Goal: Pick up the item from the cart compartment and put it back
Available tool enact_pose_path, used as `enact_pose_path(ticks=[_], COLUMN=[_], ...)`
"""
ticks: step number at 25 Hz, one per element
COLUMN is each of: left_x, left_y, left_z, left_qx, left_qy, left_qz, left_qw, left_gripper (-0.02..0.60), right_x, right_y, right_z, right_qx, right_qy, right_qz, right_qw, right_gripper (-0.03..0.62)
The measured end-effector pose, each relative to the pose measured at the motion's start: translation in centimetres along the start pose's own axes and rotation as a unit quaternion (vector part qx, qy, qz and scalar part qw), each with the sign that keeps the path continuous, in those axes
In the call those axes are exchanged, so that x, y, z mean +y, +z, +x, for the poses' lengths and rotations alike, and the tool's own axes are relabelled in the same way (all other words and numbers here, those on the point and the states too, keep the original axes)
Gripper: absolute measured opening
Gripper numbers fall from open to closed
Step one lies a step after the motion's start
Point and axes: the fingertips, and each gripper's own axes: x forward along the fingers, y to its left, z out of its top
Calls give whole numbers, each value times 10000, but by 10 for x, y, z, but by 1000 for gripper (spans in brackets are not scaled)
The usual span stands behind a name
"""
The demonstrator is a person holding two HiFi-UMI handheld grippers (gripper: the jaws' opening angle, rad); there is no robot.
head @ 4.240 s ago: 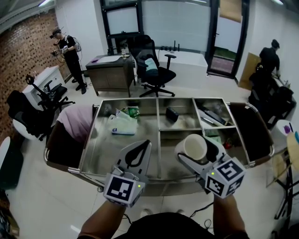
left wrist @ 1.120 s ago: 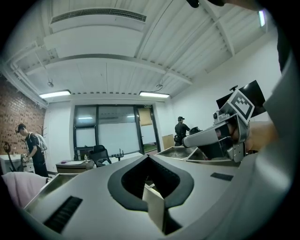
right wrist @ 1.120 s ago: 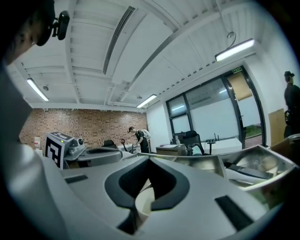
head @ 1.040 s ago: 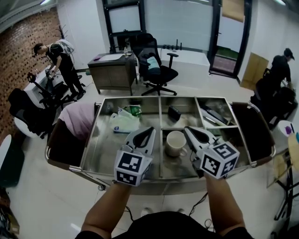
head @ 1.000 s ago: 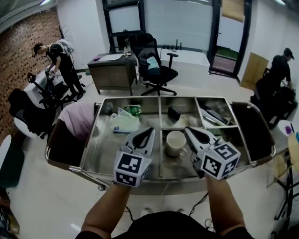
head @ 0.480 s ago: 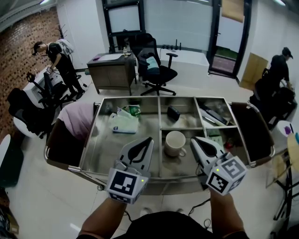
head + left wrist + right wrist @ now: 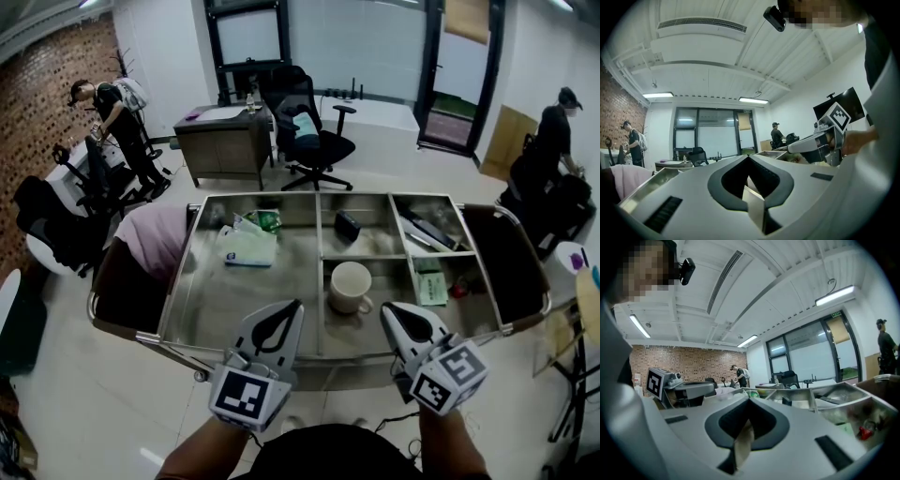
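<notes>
Though near the right gripper (image 7: 395,312) — mug (image 7: 350,285) apart, upright.

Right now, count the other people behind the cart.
2: one person at far left by the brick wall, a second person at far right. More may stand out of view.

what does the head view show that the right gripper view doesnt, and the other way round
Only the head view: the white mug, standing upright in the cart's middle near compartment, with neither gripper touching it.
Only the right gripper view: the ceiling with its light strips, and the right gripper seen close up, jaws shut with nothing between them.
Both: the cart, the left gripper, the brick wall.
</notes>
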Motion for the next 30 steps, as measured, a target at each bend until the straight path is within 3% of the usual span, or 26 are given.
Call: enact_pose_path(ticks=[30], left_x=[-3], left_y=[-5], left_z=[4], left_qx=[12], left_qy=[-20], left_qz=[-127], left_qw=[9999], left_gripper=[0], right_x=[-2], right_y=[-8], right_z=[1], right_qx=[202], right_qy=[-34], right_qz=[-119], right_qw=[9997], right_gripper=[12])
